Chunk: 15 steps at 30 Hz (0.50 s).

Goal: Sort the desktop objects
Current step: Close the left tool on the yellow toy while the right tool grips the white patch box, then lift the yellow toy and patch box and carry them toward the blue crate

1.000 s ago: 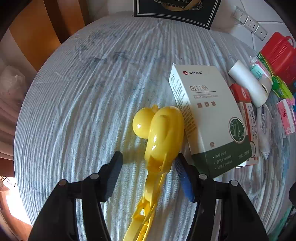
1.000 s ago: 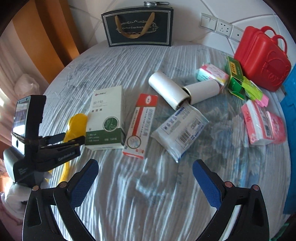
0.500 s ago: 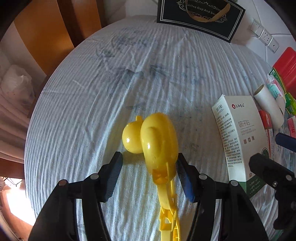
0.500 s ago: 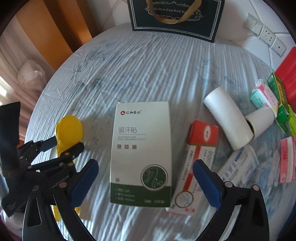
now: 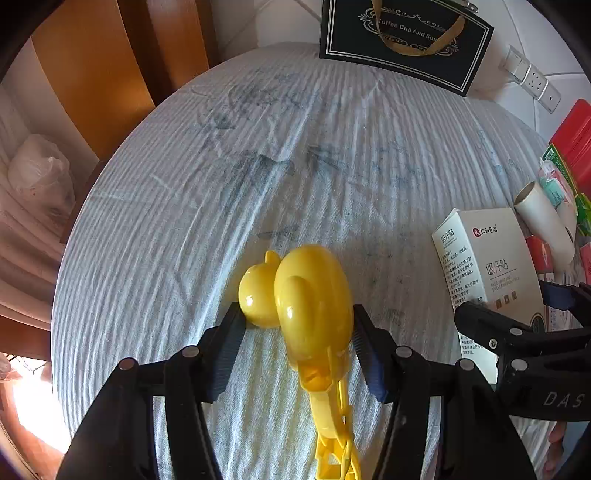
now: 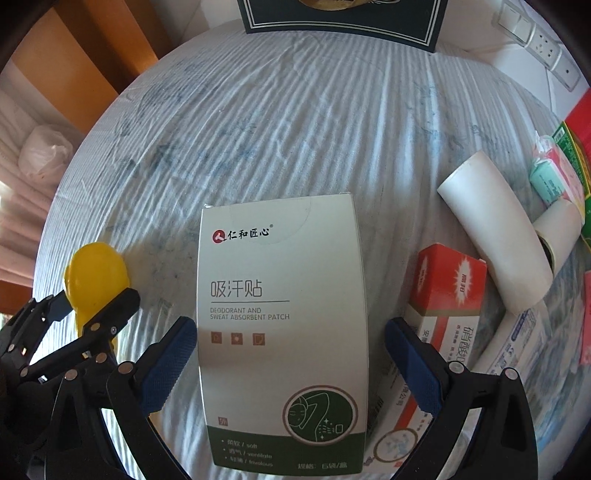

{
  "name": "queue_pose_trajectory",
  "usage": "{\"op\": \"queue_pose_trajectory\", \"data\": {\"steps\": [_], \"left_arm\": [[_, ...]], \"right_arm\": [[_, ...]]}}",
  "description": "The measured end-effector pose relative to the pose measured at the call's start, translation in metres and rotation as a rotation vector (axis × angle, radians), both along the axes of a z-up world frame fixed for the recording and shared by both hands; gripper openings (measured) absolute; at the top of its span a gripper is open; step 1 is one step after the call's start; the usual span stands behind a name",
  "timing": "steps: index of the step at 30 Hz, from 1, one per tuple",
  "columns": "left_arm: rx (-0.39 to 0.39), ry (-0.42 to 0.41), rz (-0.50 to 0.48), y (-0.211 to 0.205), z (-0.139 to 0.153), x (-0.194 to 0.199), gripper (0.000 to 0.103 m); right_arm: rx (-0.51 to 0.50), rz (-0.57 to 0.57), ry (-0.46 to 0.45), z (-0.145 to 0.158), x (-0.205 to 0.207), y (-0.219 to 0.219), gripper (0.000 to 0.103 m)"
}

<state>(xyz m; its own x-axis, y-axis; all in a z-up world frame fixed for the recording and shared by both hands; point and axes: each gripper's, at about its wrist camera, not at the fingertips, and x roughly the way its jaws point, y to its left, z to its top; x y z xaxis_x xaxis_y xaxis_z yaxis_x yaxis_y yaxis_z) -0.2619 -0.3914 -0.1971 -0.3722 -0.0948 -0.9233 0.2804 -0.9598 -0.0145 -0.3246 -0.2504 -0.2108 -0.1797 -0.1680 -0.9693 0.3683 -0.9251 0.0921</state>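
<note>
Tongs (image 6: pixel 284 365) point steeply down, straddling white box (image 6: pixel 280 314).

Right tool (image 6: pixel 290 363): jaws spread wide, one blue pad on each side of the box, neither touching it.
Deodorant patch box (image 6: pixel 280 314): white with a green base, lying flat on the tabletop (image 6: pixel 295 122), which wears a striped cloth.
Left tool (image 6: pixel 79 319): at the left edge, around a yellow plastic toy (image 6: pixel 94 273).
Red box (image 6: pixel 448 291): just right of the patch box.
White rolls (image 6: pixel 495 236): further right, lying on their sides.
Dark gift bag (image 6: pixel 343 18): standing at the far edge.
</note>
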Motion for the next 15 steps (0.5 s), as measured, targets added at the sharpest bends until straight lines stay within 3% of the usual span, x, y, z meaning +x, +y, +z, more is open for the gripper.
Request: {"op": "queue_pose_trajectory", "data": {"steps": [3, 4, 5, 6, 15], "left_arm": [[0.001, -0.007, 0.004, -0.001, 0.002, 0.002, 0.056], [0.002, -0.006, 0.005, -0.001, 0.003, 0.001, 0.056], [-0.001, 0.001, 0.008, 0.0, 0.006, 0.002, 0.056], [-0.007, 0.012, 0.01, 0.0, 0.011, 0.005, 0.056], [-0.079, 0.185, 0.008, 0.009, 0.083, 0.038, 0.056]], "right_arm": [[0.024, 0.01, 0.021, 0.001, 0.004, -0.003, 0.103], [0.026, 0.022, 0.028, 0.002, 0.006, -0.004, 0.098], [0.029, 0.029, 0.038, 0.003, 0.008, -0.006, 0.082], [0.024, 0.033, 0.045, 0.005, 0.011, -0.006, 0.079], [-0.067, 0.056, 0.165, 0.056, 0.036, -0.001, 0.078]]}}
